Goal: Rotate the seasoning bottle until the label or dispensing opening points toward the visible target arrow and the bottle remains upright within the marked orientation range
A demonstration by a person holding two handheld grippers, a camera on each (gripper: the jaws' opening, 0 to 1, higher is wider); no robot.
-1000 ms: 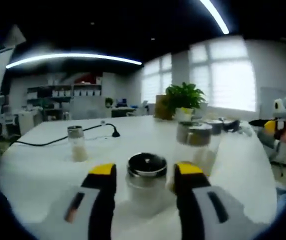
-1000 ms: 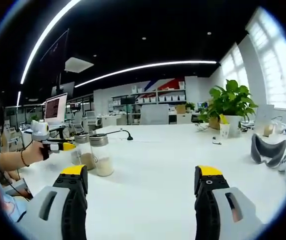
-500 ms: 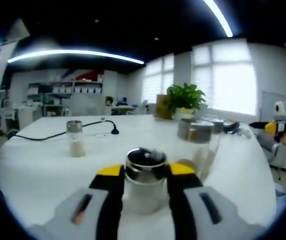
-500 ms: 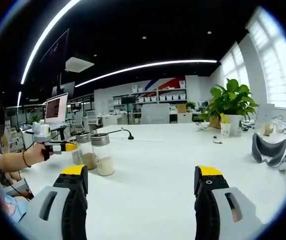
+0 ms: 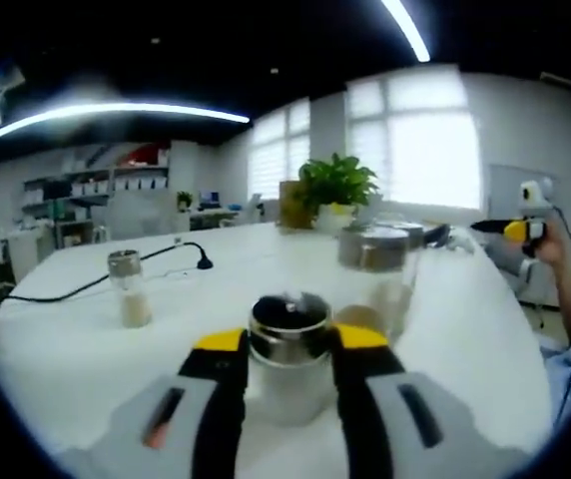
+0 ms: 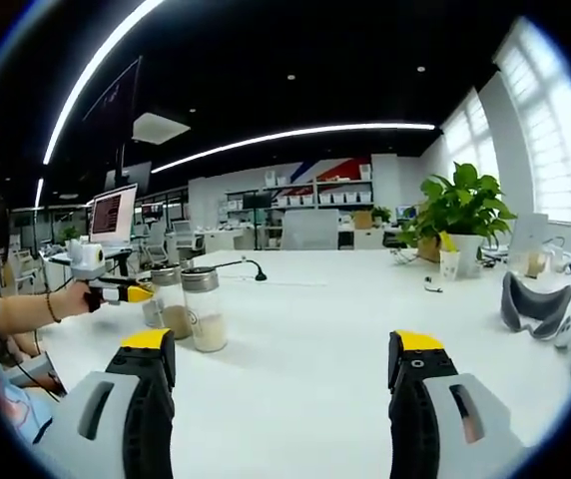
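Note:
A clear seasoning bottle (image 5: 288, 349) with a shiny metal lid stands upright on the white table (image 5: 66, 369), low in the middle of the left gripper view. My left gripper (image 5: 287, 341) is shut on it, with a yellow-tipped jaw pressed to each side just under the lid. In the right gripper view two lidded bottles (image 6: 204, 307) stand side by side at the left, with the left gripper (image 6: 116, 292), held by a hand, reaching them from the left. My right gripper (image 6: 284, 341) stands open over bare table with nothing between its jaws.
A second, taller bottle (image 5: 375, 274) stands just behind and to the right of the held one. A small shaker (image 5: 129, 289) and a black cable (image 5: 161, 257) lie at the left. A potted plant (image 6: 462, 212) and a grey headset (image 6: 533, 299) sit at the far right.
The left jaws have shut on the bottle's sides. The left gripper view has since swung, so the background slid left. The right gripper has stayed where it was.

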